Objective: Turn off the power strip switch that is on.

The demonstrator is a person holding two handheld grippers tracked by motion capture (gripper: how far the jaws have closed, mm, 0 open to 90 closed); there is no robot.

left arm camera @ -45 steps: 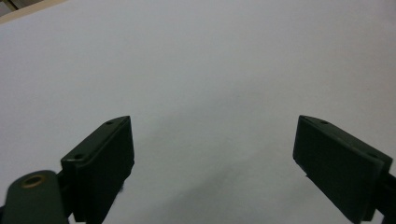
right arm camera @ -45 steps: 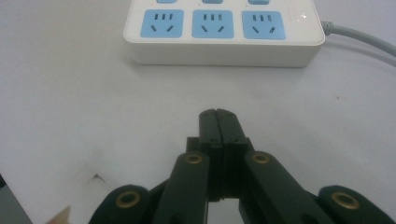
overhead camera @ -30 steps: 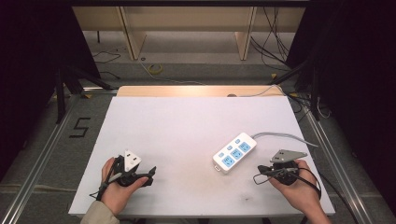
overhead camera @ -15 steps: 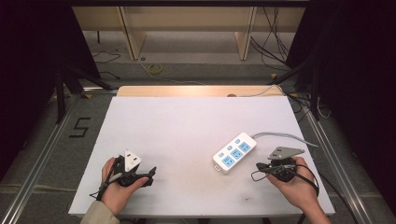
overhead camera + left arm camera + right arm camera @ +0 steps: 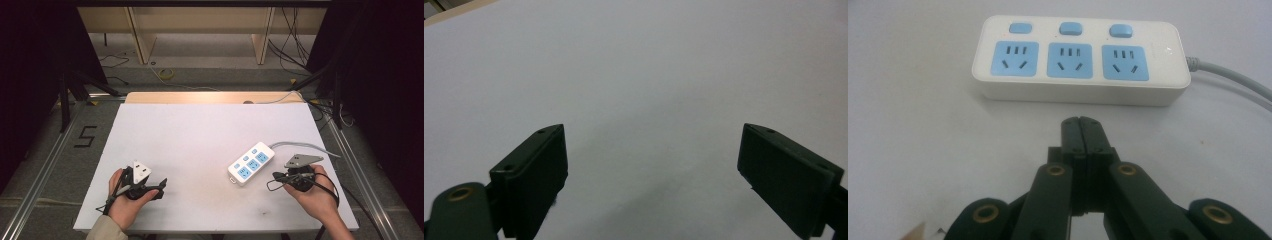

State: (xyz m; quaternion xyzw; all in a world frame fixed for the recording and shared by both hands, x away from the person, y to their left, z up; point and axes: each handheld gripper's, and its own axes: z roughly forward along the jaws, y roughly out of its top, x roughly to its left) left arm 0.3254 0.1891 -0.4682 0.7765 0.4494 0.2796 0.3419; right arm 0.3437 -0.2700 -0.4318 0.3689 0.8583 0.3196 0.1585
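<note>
A white power strip [image 5: 252, 163] with three blue sockets and three blue switches lies on the white table [image 5: 200, 135], right of centre; its grey cable [image 5: 300, 146] runs off to the right. In the right gripper view the power strip [image 5: 1080, 60] lies flat just ahead of my right gripper [image 5: 1081, 122], whose jaws are pressed together with nothing between them. From above, the right gripper [image 5: 277, 177] sits close to the strip's near right side. My left gripper [image 5: 161, 186] rests near the front left of the table. Its jaws stand wide apart over bare table [image 5: 649, 75], holding nothing.
A pale wooden board [image 5: 210, 96] borders the table's far edge. Metal rails [image 5: 45, 165] run along both sides of the table, and a floor mark "5" [image 5: 85, 136] lies to the left. Cables [image 5: 165, 74] trail on the floor behind.
The right hand has shifted its gripper slightly up and left, closer to the power strip. The left gripper has not moved.
</note>
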